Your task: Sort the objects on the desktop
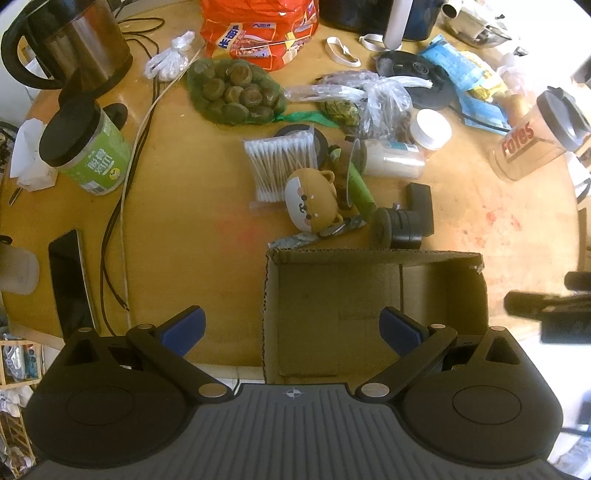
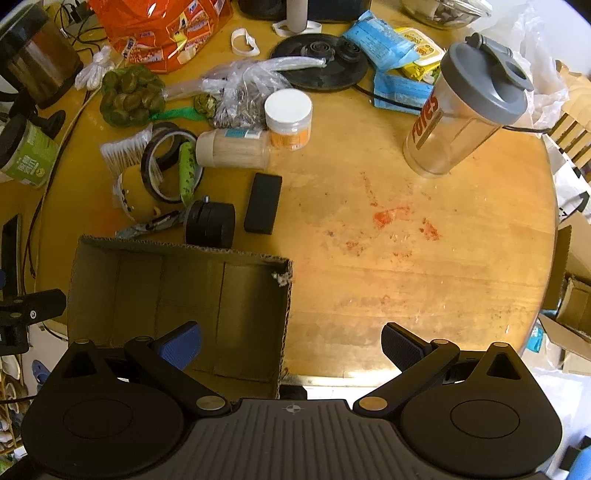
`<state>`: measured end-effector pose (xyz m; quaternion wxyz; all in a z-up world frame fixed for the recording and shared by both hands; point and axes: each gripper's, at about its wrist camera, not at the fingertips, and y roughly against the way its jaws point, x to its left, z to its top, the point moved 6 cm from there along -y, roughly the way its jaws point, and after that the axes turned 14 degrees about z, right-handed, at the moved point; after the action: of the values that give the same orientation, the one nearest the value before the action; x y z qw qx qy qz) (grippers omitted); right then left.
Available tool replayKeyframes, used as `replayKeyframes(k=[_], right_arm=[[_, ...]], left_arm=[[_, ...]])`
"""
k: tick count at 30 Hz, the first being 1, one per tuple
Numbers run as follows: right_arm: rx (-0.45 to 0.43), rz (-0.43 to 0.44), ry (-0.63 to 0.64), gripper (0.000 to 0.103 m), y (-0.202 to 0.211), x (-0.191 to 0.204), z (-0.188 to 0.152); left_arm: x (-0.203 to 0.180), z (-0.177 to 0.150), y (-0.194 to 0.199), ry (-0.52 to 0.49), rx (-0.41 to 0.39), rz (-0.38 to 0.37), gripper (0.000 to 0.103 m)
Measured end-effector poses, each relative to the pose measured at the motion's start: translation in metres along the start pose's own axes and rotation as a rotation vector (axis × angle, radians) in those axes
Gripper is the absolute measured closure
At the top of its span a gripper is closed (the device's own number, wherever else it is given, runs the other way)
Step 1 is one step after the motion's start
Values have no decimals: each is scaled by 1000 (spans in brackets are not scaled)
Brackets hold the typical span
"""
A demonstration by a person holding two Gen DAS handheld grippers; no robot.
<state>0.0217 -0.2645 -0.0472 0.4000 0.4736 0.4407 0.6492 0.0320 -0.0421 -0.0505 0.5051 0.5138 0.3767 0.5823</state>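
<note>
An open cardboard box [image 1: 373,258] [image 2: 184,251] sits at the table's near edge, with nothing visible inside. Just beyond it lies a cluster: a brown bear-shaped case [image 1: 312,203], a pack of cotton swabs [image 1: 279,162] [image 2: 120,151], a green tube [image 1: 360,184] [image 2: 186,170], a tape roll [image 2: 166,162], a black cylinder [image 1: 397,227] [image 2: 210,223], a black block [image 1: 421,206] [image 2: 262,203] and a toothpick jar [image 1: 393,160] [image 2: 232,149]. My left gripper [image 1: 291,328] hovers open over the box's left wall. Open too, my right gripper [image 2: 291,345] hangs at the box's right wall.
Round wooden table [image 2: 406,258] with red stains. A shaker bottle [image 2: 465,110] [image 1: 535,140] stands right, a green canister [image 1: 86,151] and a kettle [image 1: 70,40] left, a phone [image 1: 70,284] near the left edge. Snack bags [image 1: 258,29], a net of nuts [image 1: 236,92] and cables lie behind.
</note>
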Motion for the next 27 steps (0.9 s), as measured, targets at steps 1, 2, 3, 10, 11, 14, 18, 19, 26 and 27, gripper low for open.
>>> replayKeyframes(k=[1, 2, 3, 10, 11, 14, 18, 19, 26, 27], right_arm=[[-10, 7, -3, 0, 2, -2, 2], [-21, 13, -7, 0, 4, -3, 5], [-33, 19, -11, 0, 7, -5, 7], [-65, 34, -6, 0, 13, -10, 20], [-66, 39, -7, 0, 12, -10, 21], [-67, 55, -11, 0, 11, -9, 24], [-63, 79, -13, 0, 6, -6, 26], [-62, 84, -14, 0, 5, -5, 27], [-56, 108, -20, 0, -5, 3, 37], [-54, 105, -17, 0, -6, 5, 39]], left_arm=[[0, 1, 0, 0, -2, -1, 0], [1, 2, 0, 0, -5, -4, 0], [1, 3, 0, 3, -8, -6, 0], [3, 14, 0, 17, -25, -16, 0], [4, 16, 0, 18, -28, -17, 0], [4, 19, 0, 22, -30, -18, 0], [4, 20, -1, 30, -27, -21, 0], [4, 20, -1, 31, -25, -21, 0], [8, 20, -4, 46, -11, -23, 0], [8, 20, -4, 47, -10, -23, 0]])
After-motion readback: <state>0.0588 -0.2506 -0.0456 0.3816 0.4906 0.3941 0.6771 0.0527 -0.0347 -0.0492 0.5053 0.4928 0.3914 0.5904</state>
